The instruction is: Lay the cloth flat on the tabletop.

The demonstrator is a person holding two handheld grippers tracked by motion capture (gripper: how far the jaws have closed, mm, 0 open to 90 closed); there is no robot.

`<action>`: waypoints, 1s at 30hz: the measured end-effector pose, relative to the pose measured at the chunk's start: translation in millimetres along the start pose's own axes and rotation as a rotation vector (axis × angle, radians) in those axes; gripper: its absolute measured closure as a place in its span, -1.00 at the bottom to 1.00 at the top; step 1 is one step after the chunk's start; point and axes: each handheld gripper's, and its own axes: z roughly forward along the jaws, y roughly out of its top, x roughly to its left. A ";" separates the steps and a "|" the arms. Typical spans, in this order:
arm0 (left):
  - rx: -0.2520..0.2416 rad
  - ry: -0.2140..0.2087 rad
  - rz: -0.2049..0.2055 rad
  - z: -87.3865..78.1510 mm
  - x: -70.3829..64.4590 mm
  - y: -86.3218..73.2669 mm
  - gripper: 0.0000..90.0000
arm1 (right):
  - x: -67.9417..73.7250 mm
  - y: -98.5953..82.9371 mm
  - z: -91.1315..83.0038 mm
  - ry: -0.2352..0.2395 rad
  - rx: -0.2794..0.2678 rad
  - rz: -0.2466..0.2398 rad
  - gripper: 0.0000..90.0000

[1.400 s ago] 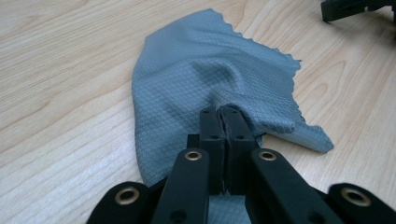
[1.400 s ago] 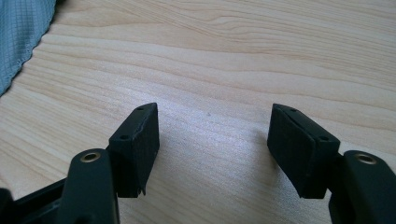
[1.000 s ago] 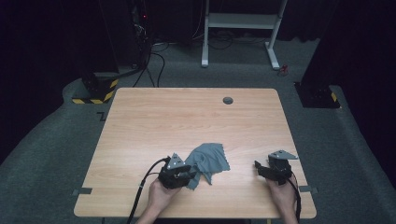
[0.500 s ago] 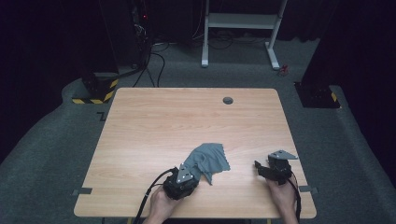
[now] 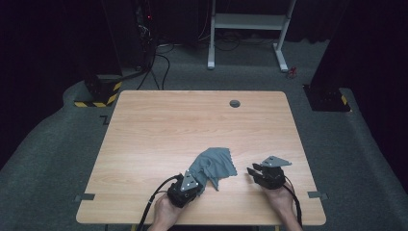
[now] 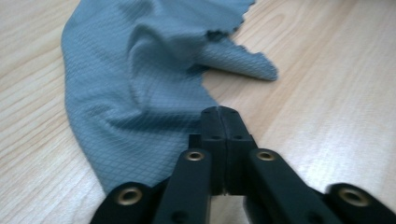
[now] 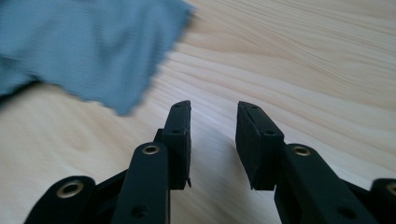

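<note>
One cloth point(image 5: 214, 165) lies crumpled on the table point(image 5: 159, 139), near the front edge and a little right of the middle. Two grippers work at it, one in each hand. The left gripper point(image 5: 194, 184) sits at the cloth's near left corner; in the left gripper view its jaws are pressed together with the cloth's point(image 6: 135, 93) edge right at them, though whether fabric is caught between them cannot be told. The right gripper point(image 5: 251, 171) rests just right of the cloth, apart from it; in the right gripper view its jaws stand spread over bare wood, the cloth point(image 7: 88, 46) ahead and to their left. One dark round hole point(image 5: 235, 103) marks the far side of the table.
</note>
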 end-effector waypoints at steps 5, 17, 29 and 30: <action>0.011 -0.009 -0.012 2.8 -0.5 -0.6 0.51 | 20.7 12.3 12.2 0.076 0.005 -0.074 0.46; 0.010 0.019 0.021 5.3 -5.0 1.0 0.97 | 33.5 22.4 26.8 0.104 0.070 -0.156 0.99; -0.076 -0.030 -0.060 -18.3 17.7 9.4 0.99 | 24.5 34.1 18.2 0.136 0.016 -0.104 1.00; -0.093 -0.017 -0.079 -24.0 25.7 12.6 0.99 | 21.9 39.8 16.4 0.140 -0.002 -0.096 1.00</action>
